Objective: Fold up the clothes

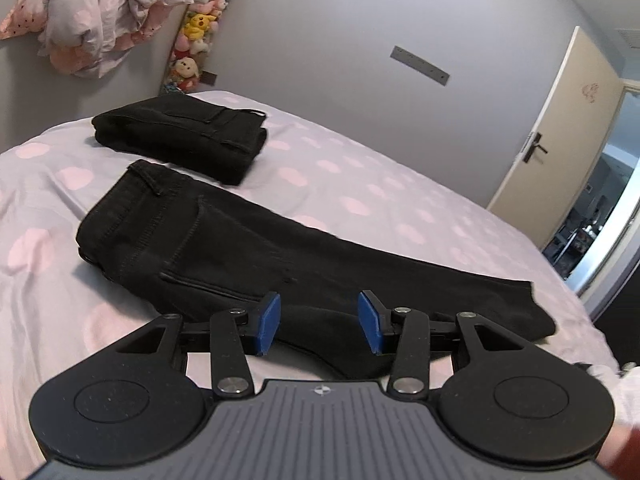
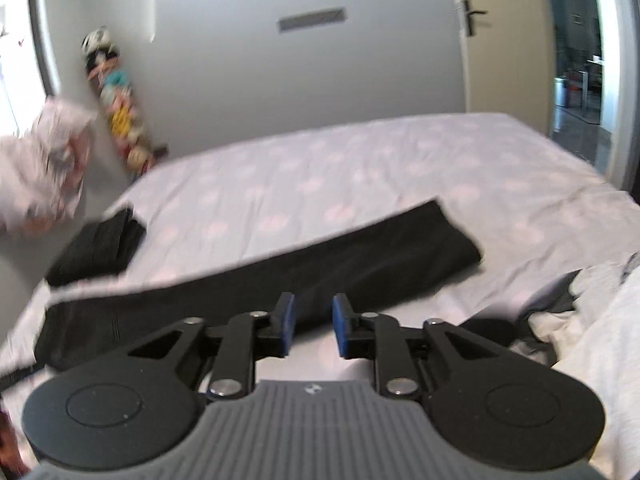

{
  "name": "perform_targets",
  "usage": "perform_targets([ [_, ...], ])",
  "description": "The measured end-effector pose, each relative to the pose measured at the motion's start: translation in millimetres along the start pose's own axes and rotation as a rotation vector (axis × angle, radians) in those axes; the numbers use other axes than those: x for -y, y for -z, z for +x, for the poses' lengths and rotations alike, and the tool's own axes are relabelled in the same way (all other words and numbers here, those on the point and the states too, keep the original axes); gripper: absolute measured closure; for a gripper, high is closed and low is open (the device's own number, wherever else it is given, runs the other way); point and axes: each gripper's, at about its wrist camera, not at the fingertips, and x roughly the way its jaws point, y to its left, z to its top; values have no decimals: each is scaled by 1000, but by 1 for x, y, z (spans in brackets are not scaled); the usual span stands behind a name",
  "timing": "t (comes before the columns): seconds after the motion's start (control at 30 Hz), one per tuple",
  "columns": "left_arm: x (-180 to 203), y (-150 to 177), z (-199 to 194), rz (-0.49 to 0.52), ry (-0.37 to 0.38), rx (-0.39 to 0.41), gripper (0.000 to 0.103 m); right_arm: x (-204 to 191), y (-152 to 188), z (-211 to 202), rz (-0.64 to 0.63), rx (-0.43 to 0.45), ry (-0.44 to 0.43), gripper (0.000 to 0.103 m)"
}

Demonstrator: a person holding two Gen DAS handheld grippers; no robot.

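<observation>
Stretching across both views, a bed (image 1: 360, 184) covered in a lilac sheet with pale pink spots carries the clothes. A pair of black trousers (image 1: 248, 256) lies flat along the near side of the mattress, folded lengthwise so one leg sits over the other, waistband toward the wall and hems toward the doorway (the right wrist view shows the same garment (image 2: 320, 264) as a long dark band, somewhat blurred). Farther back, near the corner of the bed, a second black garment (image 1: 180, 136) sits folded into a compact stack, apart from the trousers. A rumpled heap of pink and white bedding (image 1: 100, 12) rests on a ledge at upper left, beside a tall clear tube of plush toys (image 1: 196, 28) against the grey wall. A cream door (image 1: 560, 140) stands open at right. The left gripper (image 1: 319, 322) hovers over the trousers' near edge, its blue fingers (image 1: 267, 324) spread wide and gripping nothing. The right gripper (image 2: 313, 324) hangs just short of the trousers, fingers (image 2: 286, 322) parted with a narrower gap, likewise empty.
</observation>
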Motion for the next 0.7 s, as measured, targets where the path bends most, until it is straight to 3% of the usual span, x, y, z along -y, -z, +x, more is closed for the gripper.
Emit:
perform_targets([
  [0.17,25,-12,-29,51,13,1,53,37,-33,-25,130,7,2,77],
  [0.37,61,-55,-39,148,-5,9,53,98,-39,-20,258,-11,-11,75],
  [0.6,99,-84,31,174,-26,-85,53,164,-17,52,444,-89,11,75],
  [0.7,105,-83,69,187,-12,-86,52,184,-11,91,472,-118,39,75],
])
